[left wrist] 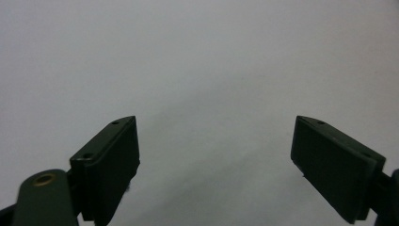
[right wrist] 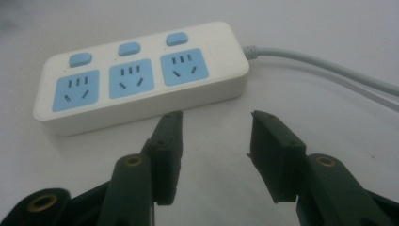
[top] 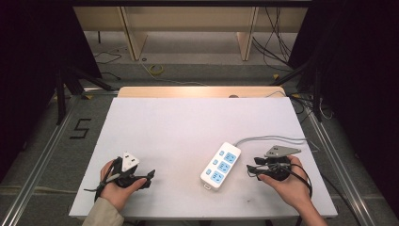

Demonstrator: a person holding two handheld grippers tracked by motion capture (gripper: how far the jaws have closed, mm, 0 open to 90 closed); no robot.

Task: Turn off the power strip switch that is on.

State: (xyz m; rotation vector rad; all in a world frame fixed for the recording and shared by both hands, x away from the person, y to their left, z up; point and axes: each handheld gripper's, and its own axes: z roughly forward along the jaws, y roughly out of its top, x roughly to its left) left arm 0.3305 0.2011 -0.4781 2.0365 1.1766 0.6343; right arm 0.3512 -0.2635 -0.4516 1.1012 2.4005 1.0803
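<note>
A white power strip (top: 220, 165) with three blue sockets and three blue switches lies on the white table (top: 188, 127), right of centre. Its grey cable (top: 277, 139) runs off to the right. In the right gripper view the power strip (right wrist: 141, 75) lies just ahead of the jaws, and the cable (right wrist: 324, 70) leaves to the right. My right gripper (top: 250, 170) sits close to the strip's right side, pointing at it, open with nothing between its jaws (right wrist: 214, 141). My left gripper (top: 151, 176) rests near the front left, open over bare table (left wrist: 216, 146).
The table's front edge runs just below both hands. Beyond the table's far edge are a wooden board (top: 197, 91), floor cables (top: 156, 69) and wooden furniture legs. Dark stands flank the table on both sides.
</note>
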